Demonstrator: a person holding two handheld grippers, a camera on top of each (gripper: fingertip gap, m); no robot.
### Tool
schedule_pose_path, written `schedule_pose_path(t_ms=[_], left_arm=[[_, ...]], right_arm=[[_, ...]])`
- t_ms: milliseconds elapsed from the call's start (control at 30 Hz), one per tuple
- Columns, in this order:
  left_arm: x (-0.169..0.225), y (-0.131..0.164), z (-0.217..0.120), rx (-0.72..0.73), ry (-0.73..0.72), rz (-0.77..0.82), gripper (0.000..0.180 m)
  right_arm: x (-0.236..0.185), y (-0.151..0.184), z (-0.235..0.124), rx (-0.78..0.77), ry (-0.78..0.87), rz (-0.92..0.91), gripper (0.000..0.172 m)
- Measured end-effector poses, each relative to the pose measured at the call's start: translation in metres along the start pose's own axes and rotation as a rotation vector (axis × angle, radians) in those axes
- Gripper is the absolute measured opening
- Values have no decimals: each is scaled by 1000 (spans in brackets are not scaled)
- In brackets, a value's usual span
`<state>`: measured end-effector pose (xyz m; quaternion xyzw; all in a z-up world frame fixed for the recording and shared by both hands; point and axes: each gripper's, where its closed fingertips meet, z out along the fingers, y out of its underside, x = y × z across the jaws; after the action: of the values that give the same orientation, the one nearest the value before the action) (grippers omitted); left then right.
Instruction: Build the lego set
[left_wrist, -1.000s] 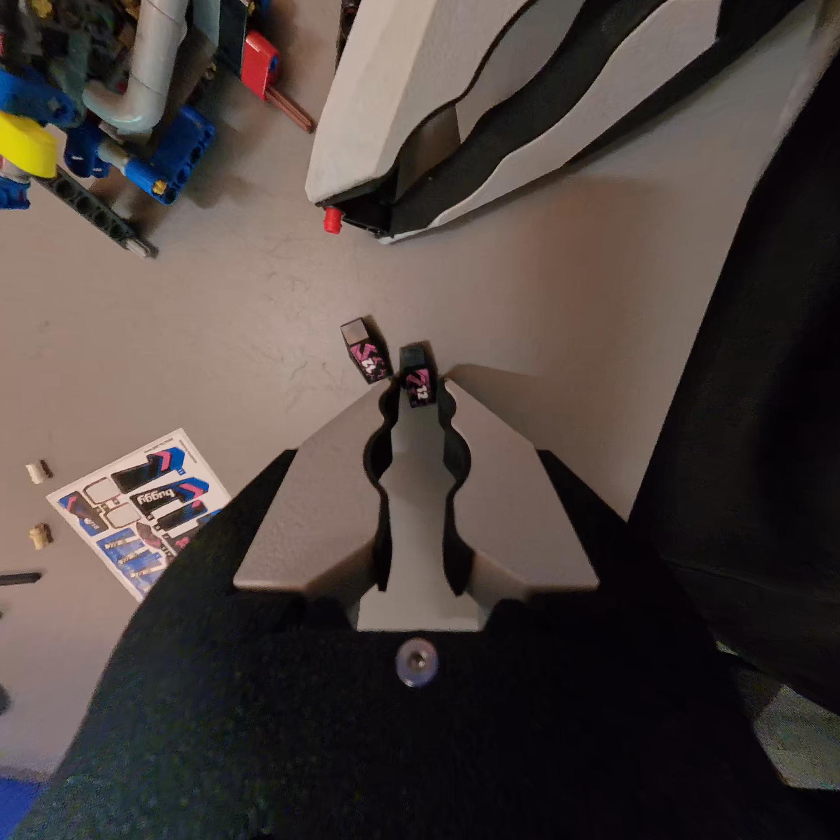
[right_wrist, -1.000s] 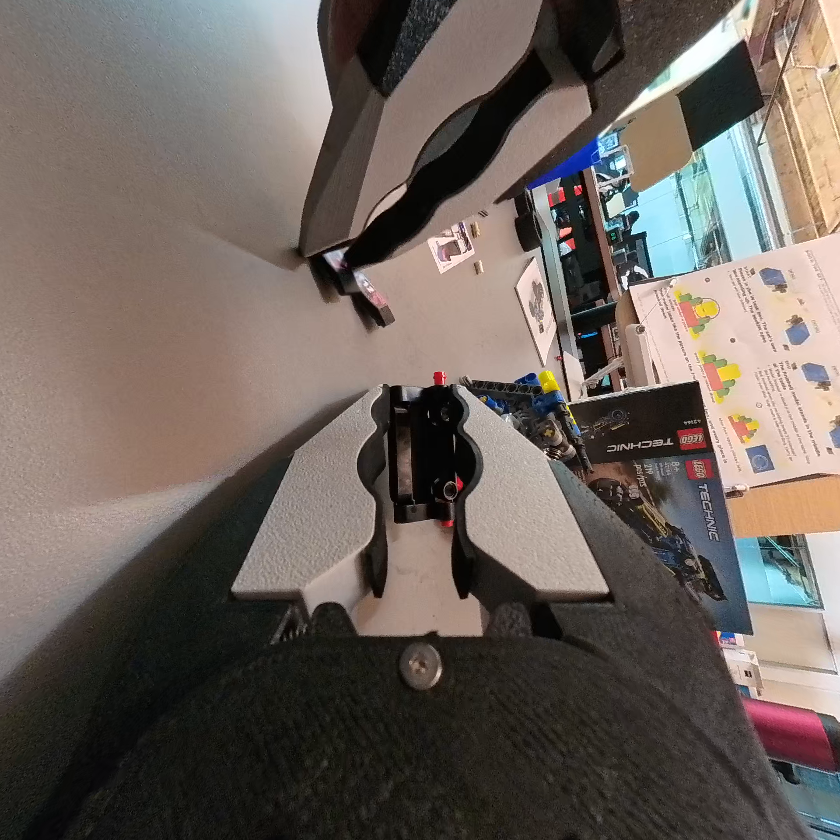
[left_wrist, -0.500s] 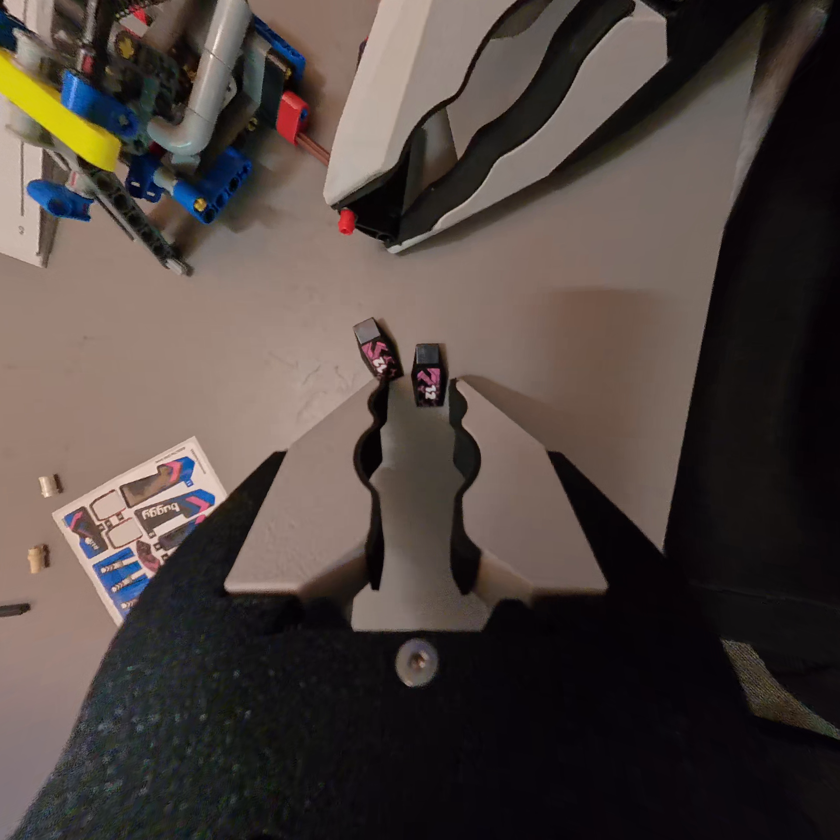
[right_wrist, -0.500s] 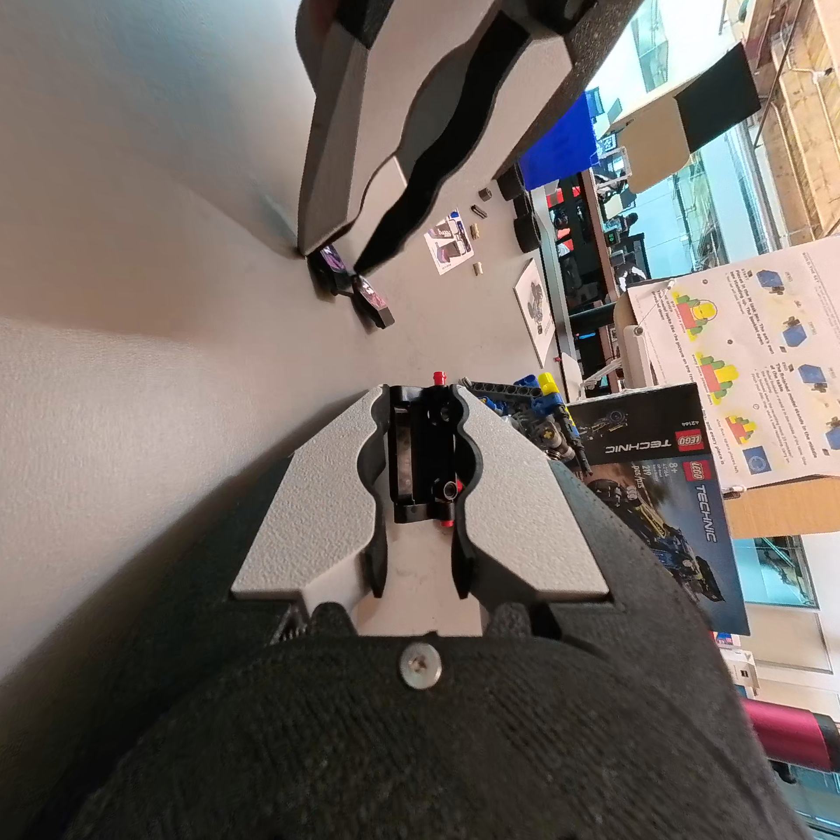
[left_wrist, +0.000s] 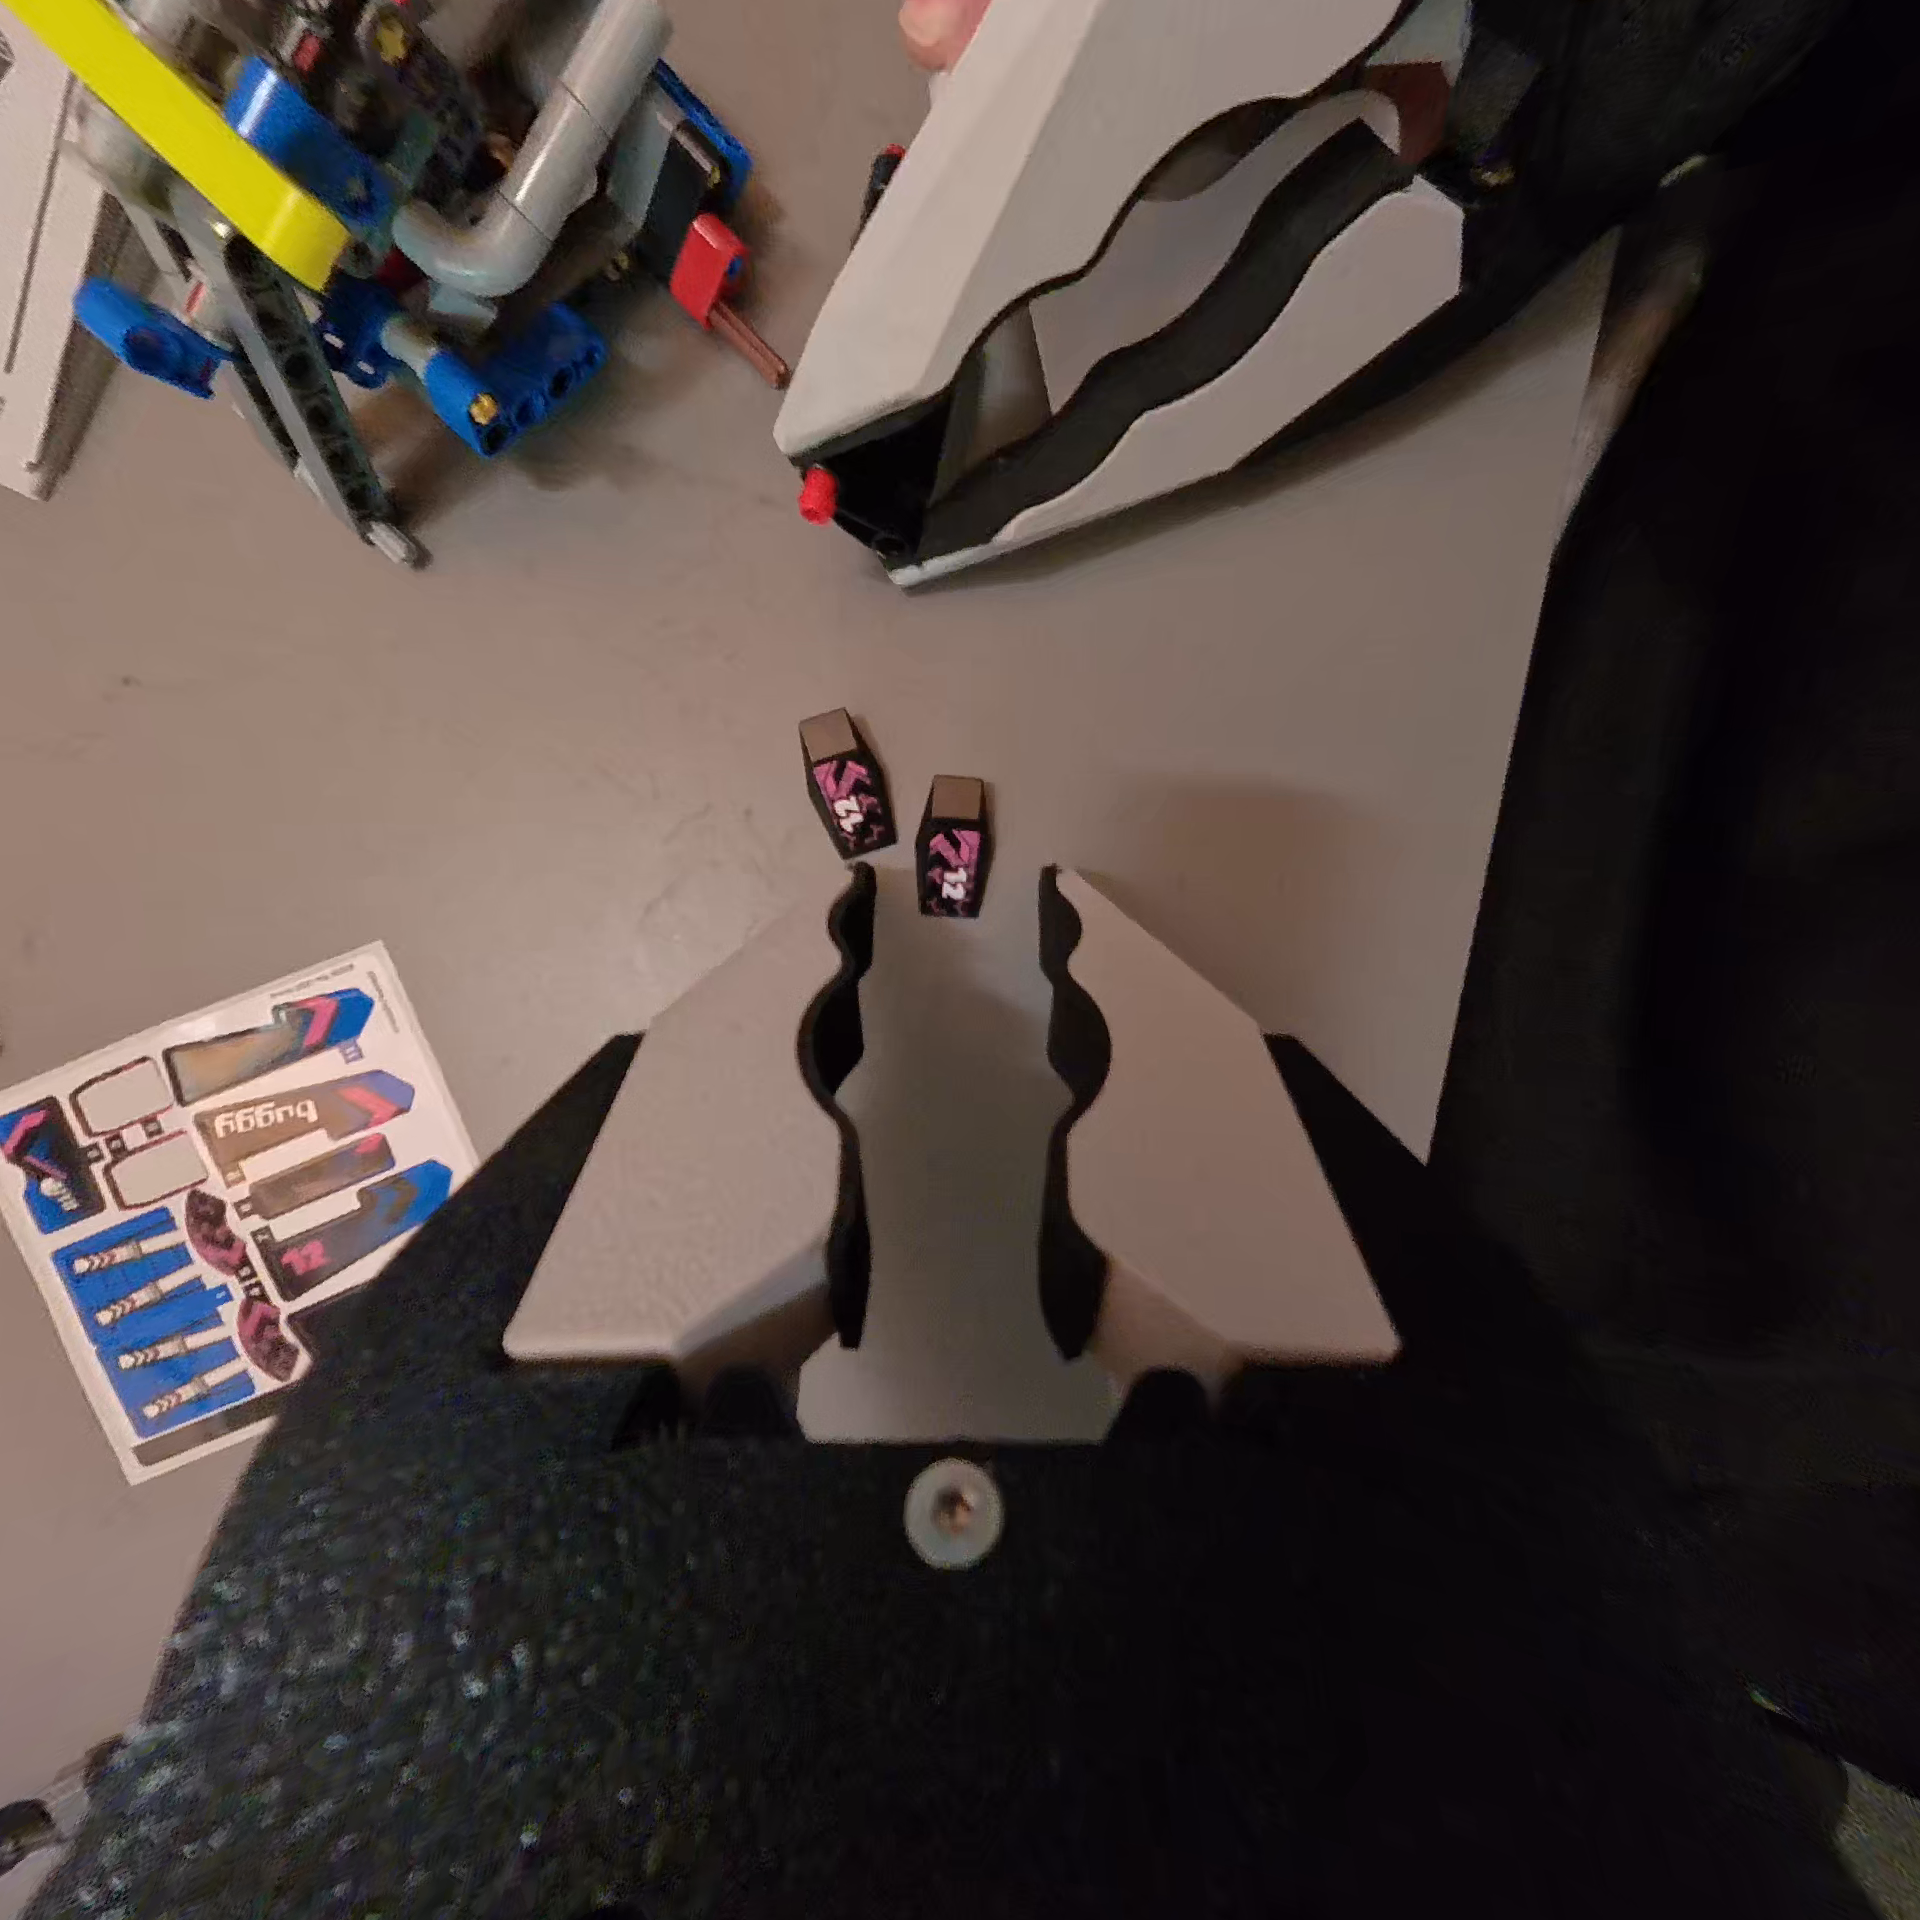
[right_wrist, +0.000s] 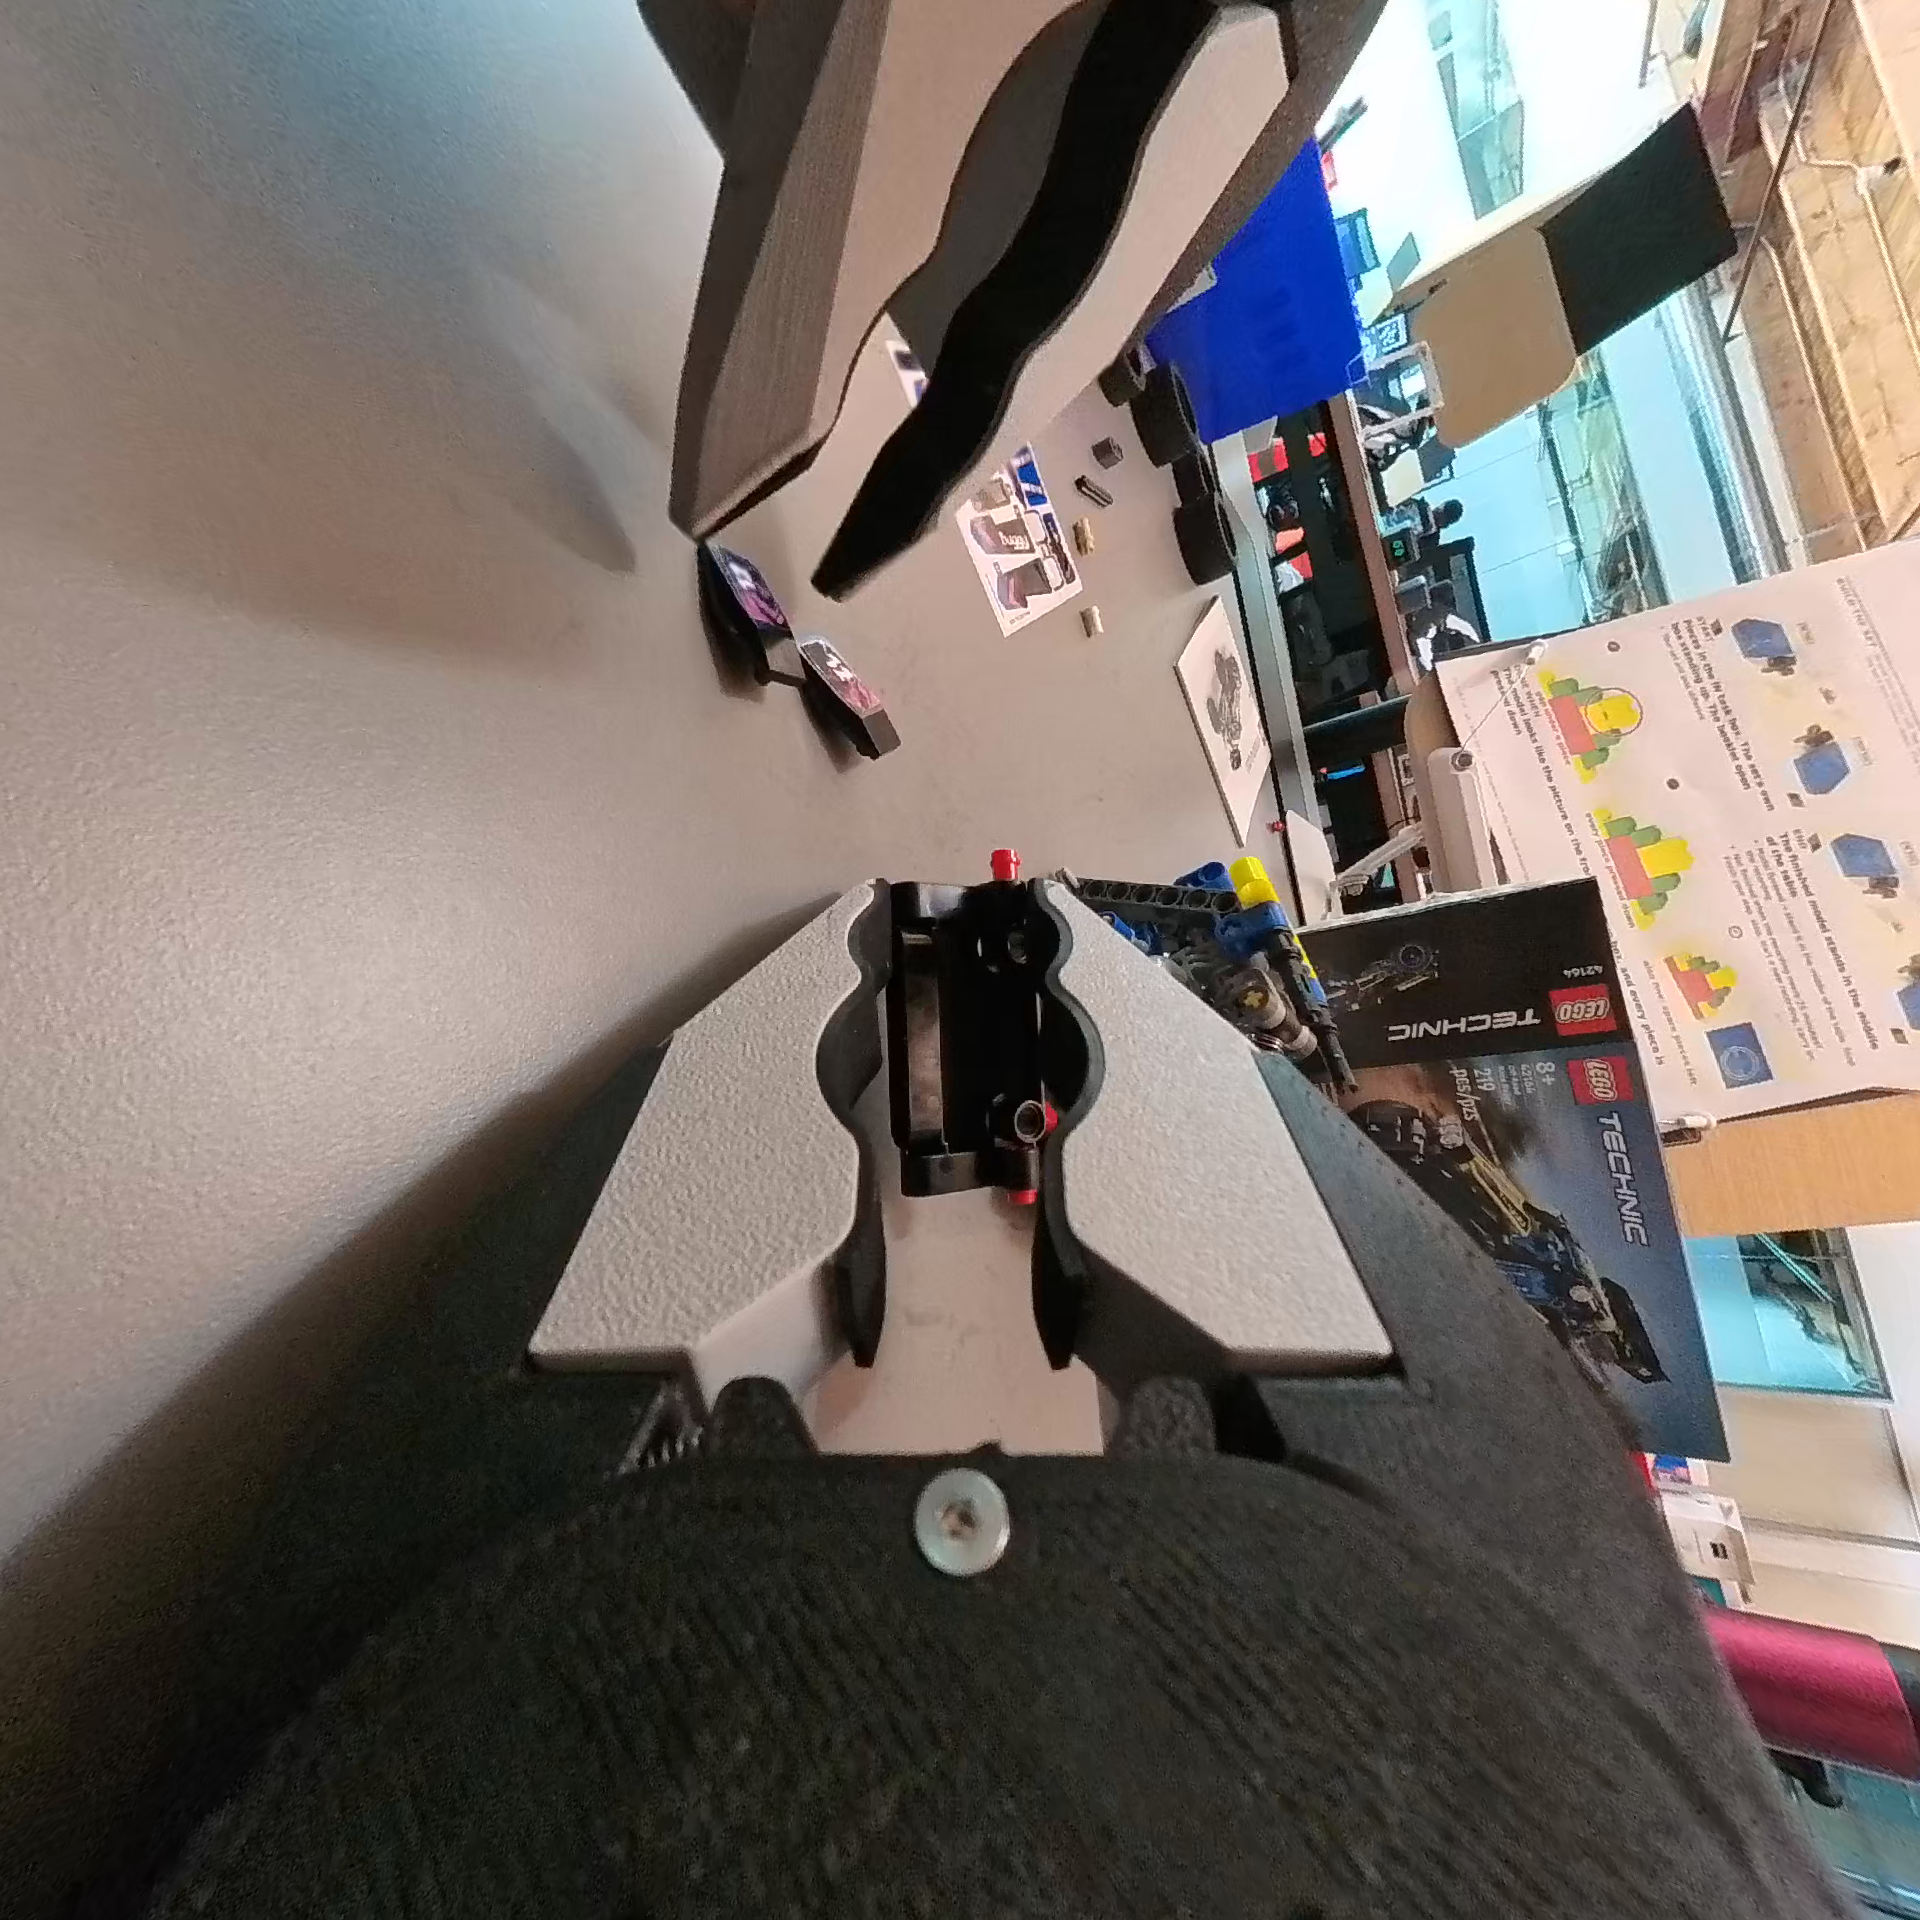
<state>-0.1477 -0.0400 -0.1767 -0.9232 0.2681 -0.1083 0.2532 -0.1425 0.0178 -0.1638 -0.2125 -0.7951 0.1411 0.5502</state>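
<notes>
Up at the top left of the left wrist view, a half-built toy model (left_wrist: 343, 239) of blue, yellow and grey parts is cut off by the edge, so its full shape cannot be made out. Low on the left, a sticker sheet (left_wrist: 208, 1195) lies flat on the grey desk (left_wrist: 520, 779), and one corner of it hides under the black body of the left claw (left_wrist: 956, 883). That claw is open and grips nothing. Two small black blocks with pink marks lie side by side at its tips: the left block (left_wrist: 847, 795) sits just past the left finger, and the right block (left_wrist: 956, 847) lies partly between the tips with a gap on both sides. Farther right, the right claw (right_wrist: 961, 904) is closed on a black toy part (right_wrist: 971, 1039) with a red pin (right_wrist: 1003, 860) poking out. Most of that part is hidden between the fingers. A dark toy box (right_wrist: 1507, 1091) stands to its right.
</notes>
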Motion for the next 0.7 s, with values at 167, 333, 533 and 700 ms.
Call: schedule_pose_path(t_ms=[167,333,533,700], left_arm=[[-12,-43,-14,270,-70,-13,7],[-12,-55,-7,390,53,-185,18],[-9,-69,-7,480,110,-233,8],[-12,-65,-4,449,67,-220,2]], right_arm=[[8,-8,-5,58,28,49,23],[7,-17,-8,125,-4,127,22],[10,-22,-10,161,9,134,22],[6,-21,-8,149,-5,113,23]])
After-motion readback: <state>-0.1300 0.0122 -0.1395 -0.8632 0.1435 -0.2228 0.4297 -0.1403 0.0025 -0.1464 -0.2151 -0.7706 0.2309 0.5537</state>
